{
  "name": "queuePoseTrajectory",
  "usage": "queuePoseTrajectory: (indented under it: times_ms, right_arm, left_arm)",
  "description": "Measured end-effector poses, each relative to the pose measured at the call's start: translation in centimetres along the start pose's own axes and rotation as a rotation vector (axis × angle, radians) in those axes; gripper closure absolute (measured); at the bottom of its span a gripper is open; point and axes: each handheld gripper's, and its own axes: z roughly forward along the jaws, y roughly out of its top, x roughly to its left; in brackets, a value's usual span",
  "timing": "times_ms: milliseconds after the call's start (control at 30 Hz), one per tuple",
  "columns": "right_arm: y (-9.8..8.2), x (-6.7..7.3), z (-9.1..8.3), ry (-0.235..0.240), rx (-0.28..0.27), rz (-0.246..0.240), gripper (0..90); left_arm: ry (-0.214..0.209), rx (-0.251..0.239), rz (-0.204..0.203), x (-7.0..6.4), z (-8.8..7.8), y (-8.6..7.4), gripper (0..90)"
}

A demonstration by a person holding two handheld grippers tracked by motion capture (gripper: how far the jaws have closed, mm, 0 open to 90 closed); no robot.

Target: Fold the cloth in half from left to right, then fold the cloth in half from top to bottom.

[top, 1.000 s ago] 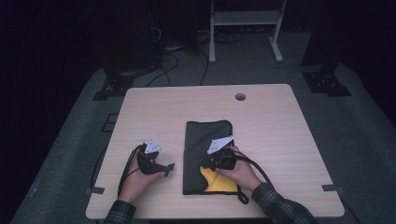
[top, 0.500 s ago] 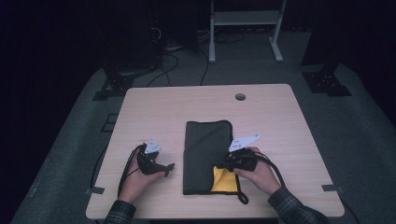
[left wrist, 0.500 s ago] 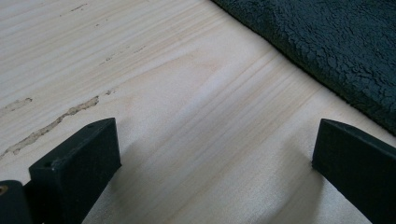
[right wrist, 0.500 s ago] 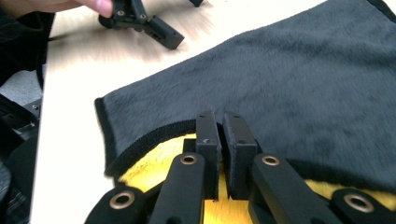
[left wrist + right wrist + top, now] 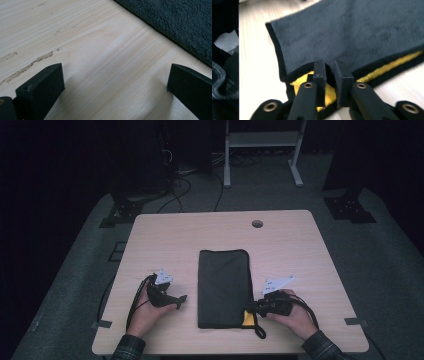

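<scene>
While just easing right gripper (image 5: pixel 330 66) narrowly apart off cloth (image 5: pixel 352 32) hem, risked snagging it and dragging the fold open. Held left gripper (image 5: pixel 115 68) wide, empty, over bench (image 5: pixel 75 30).

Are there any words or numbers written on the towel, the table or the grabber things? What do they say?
None: no words, labels, brands or numbers can be read anywhere.
The dark towel is plain, with a yellow underside showing at one corner.
The wooden table has grain, scuffs and a round hole, no writing.
The left gripper and right gripper carry grey plates without readable marks.
</scene>
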Motion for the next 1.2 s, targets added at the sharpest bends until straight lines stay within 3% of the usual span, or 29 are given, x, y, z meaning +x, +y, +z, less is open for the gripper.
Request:
queuePoseTrajectory:
  times_ms: [200,333,433,700,800,900,1033,1200]
  right_arm:
    - [-1.1,0.3,-2.1,-0.008,-0.021,0.000,70.7]
    - [-1.1,0.6,-3.4,-0.022,-0.083,0.009,73.0]
    - [-0.7,0.6,-3.1,-0.027,-0.093,0.001,76.7]
    - [-1.8,1.4,-0.4,-0.005,0.066,-0.064,82.2]
    - [-1.9,1.5,-0.4,-0.020,0.069,-0.084,82.1]
    - [-1.6,1.4,-0.6,-0.016,0.040,-0.072,74.1]
    - [-0.8,0.2,-1.0,-0.065,-0.027,-0.040,60.8]
    - [0.6,-2.1,-1.3,-0.136,-0.086,0.010,47.6]
  left_arm:
    - [0.000,0.000,0.000,0.0,0.0,0.0,0.0]
    - [0.002,0.001,-0.002,0.0,0.0,0.0,0.0]
    - [0.002,0.000,-0.004,0.0,0.0,0.0,0.0]
    - [0.002,0.001,-0.003,0.0,0.0,0.0,0.0]
    - [0.002,0.001,-0.003,0.0,0.0,0.0,0.0]
    - [0.001,0.001,-0.001,0.0,0.0,0.0,0.0]
    - [-0.010,-0.007,-0.004,-0.1,-0.1,0.3,6.4]
    - [-0.050,-0.033,-0.044,0.1,0.2,1.3,12.0]
